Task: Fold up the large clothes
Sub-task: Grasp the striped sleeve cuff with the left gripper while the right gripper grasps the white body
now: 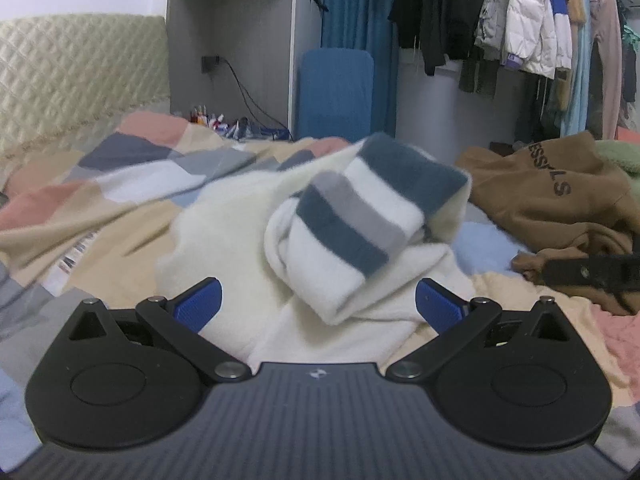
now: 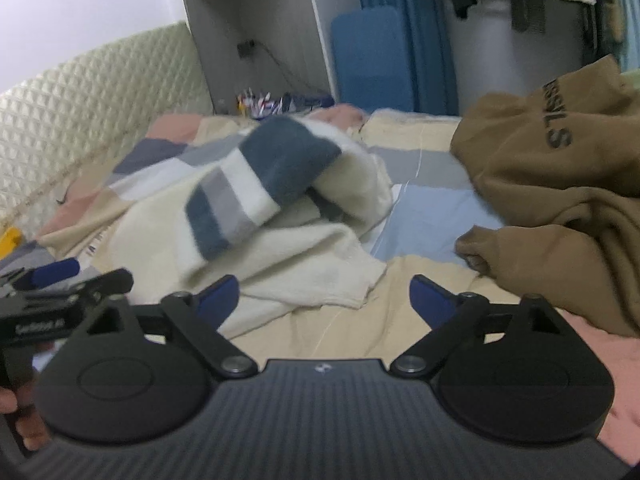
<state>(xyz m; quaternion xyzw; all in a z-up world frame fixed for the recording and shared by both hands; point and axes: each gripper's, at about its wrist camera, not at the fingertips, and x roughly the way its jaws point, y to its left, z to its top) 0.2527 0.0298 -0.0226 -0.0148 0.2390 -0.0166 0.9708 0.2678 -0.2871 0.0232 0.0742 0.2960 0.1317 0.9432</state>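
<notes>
A cream sweater (image 1: 224, 236) with blue, grey and white stripes lies bunched on the bed, its striped part (image 1: 360, 216) folded over on top. My left gripper (image 1: 318, 304) is open, its blue fingers on either side of the sweater's near edge, holding nothing. In the right wrist view the same sweater (image 2: 280, 216) lies ahead and to the left. My right gripper (image 2: 324, 300) is open and empty over the bedspread, just right of the sweater's hem. The left gripper (image 2: 52, 284) shows at the left edge there.
A brown hoodie (image 1: 560, 208) with black lettering lies crumpled on the right of the bed, also in the right wrist view (image 2: 560, 184). The patchwork bedspread (image 2: 420, 216) covers the bed. A quilted headboard (image 1: 72, 76) is at left. Hanging clothes (image 1: 520, 20) and a blue board (image 1: 336, 92) stand behind.
</notes>
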